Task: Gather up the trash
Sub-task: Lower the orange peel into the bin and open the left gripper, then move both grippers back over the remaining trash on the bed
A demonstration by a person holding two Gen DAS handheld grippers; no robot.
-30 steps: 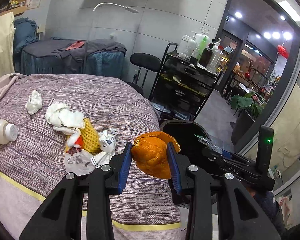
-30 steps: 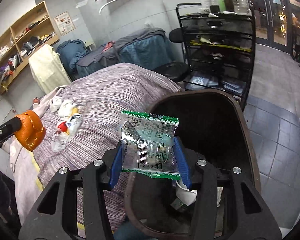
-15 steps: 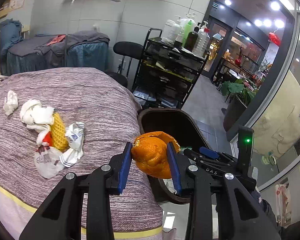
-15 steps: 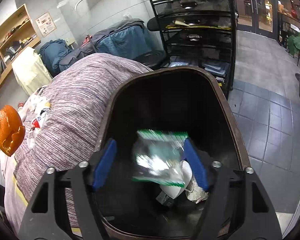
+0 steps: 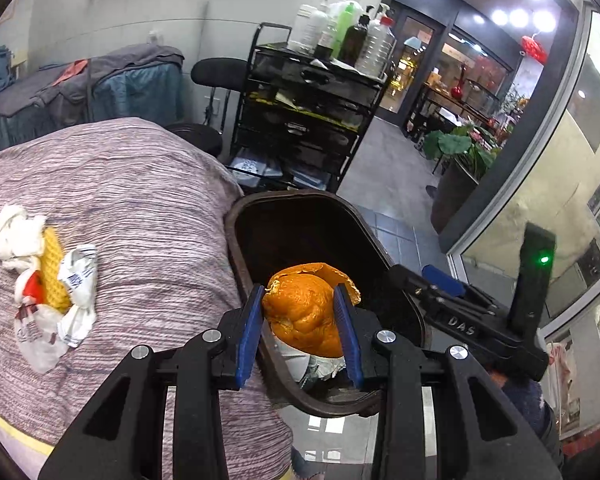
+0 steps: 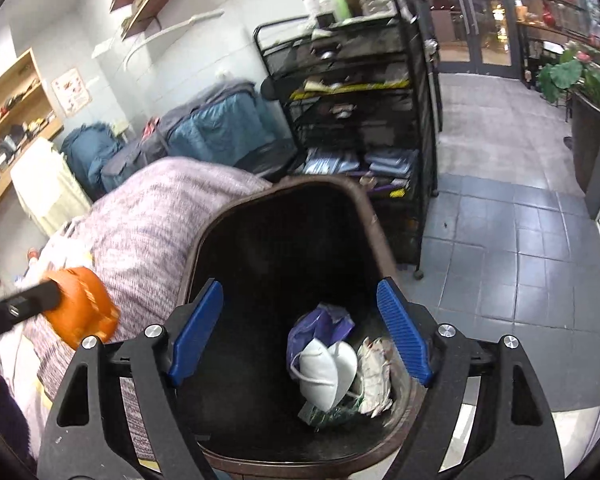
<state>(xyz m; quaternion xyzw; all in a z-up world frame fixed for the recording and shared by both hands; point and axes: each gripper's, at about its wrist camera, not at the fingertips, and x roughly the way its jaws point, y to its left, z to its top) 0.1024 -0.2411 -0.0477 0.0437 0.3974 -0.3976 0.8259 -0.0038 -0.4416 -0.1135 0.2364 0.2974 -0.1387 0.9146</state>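
Two grippers are hovering over the dark brown trash bin [image 6: 284, 216] standing at the corner of the bed. Its left gripper [image 5: 300, 320] is clamping an orange peel [image 5: 304, 312] between its blue pads [image 5: 249, 328], both pads pressing into the peel's sides, and the peel is hanging above the bin's near rim [image 5: 328, 406]. To the right of the bin's opening, the right gripper [image 6: 300, 332] is standing with its jaws spread wide; they have just been opening, and nothing is sitting between its pads [image 6: 402, 332]. Straight below that gap, on the bin's floor, a white face mask [image 6: 324, 372] is lying against a purple wrapper [image 6: 324, 324], with crumpled paper [image 6: 376, 376] beside it and a green-edged clear packet [image 6: 328, 410] partly tucked under the mask. Left of the bin, the bed's striped purple cover [image 5: 140, 208] is carrying a heap of trash: crumpled white tissue [image 5: 16, 236], a yellow foam fruit net [image 5: 54, 276] and printed white wrappers [image 5: 78, 280], all well apart from the bin. Behind the bin, a black wire cart [image 5: 308, 120] is holding bottles [image 5: 348, 36] on its top shelf, and a black stool [image 5: 216, 74] is standing next to the cart.
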